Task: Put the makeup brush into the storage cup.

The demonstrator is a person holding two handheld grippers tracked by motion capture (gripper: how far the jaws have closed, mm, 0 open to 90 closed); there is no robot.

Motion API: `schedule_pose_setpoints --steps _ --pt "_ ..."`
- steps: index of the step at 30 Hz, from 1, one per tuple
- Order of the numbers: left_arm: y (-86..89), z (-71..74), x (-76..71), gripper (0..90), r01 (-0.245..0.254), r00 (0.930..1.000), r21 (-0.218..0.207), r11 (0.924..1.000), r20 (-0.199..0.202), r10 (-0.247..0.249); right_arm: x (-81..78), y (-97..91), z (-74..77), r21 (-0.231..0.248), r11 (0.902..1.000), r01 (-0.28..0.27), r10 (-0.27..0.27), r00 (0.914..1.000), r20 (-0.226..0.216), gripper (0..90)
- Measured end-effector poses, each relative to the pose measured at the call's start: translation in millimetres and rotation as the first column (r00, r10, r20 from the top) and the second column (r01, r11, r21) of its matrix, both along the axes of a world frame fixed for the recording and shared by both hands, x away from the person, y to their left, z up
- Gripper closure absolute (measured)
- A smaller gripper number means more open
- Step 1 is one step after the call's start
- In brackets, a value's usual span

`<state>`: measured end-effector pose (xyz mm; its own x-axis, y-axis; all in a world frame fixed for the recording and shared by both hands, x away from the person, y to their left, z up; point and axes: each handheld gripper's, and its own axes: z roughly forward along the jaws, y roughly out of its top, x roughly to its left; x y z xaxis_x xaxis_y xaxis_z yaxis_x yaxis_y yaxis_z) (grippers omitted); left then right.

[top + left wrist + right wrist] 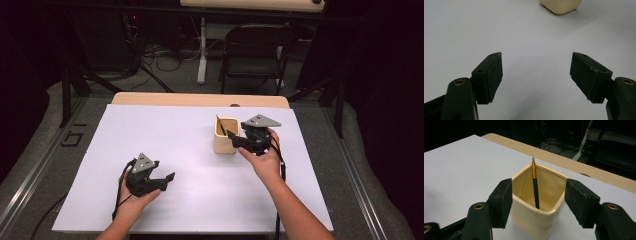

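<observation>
A cream square cup (225,143) stands right of the middle of the white table top (165,130). A black pen with a gold upper end (535,187) leans inside the cup (534,222). My right gripper (233,138) is at the cup's right side, and its jaws (539,185) stand open, level with the rim and straddling the near wall. Nothing is pinched between its pads. My left gripper (168,180) rests low at the front left, open and empty (536,58), pointing toward the cup (560,6).
The white sheet covers a wooden table whose far edge (200,99) shows behind the cup. A dark folding chair (255,47) and a white desk leg (202,50) stand beyond the table. Bare white surface lies between the two grippers.
</observation>
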<state>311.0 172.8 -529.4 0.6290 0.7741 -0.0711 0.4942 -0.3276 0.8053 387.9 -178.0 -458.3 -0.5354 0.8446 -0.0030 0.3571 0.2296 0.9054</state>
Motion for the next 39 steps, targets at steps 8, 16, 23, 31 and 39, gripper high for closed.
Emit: schedule_pose_setpoints --steps 8,16,23,31,39 --pt "1.7 2.3 -1.1 26.7 -0.005 1.0 -0.001 1.0 0.006 0.005 -17.7 -12.0 -6.6 0.005 1.0 -0.001 0.001 0.9998 -0.018 39.3" --pt "1.4 2.8 -1.8 26.7 -0.006 0.9999 0.004 1.0 0.011 0.006 -34.8 -23.6 -15.5 0.006 1.0 0.0 0.0 0.9998 -0.022 39.3" --pt "3.4 3.2 -2.5 26.7 -0.01 0.9998 0.006 0.9999 0.014 0.01 -49.4 -29.4 -24.8 0.01 1.0 -0.002 0.002 0.9996 -0.027 39.3" --pt "10.6 2.7 -5.3 26.7 -0.016 0.9998 0.016 0.9997 0.013 0.015 -68.4 -33.0 -41.9 -0.005 0.9999 -0.014 0.014 0.9994 -0.032 39.4" --pt "20.3 2.1 -7.9 26.7 -0.029 0.9995 0.018 0.9994 0.016 0.029 -80.9 -41.0 -55.3 -0.004 1.0 -0.007 0.007 0.9989 -0.046 39.4"
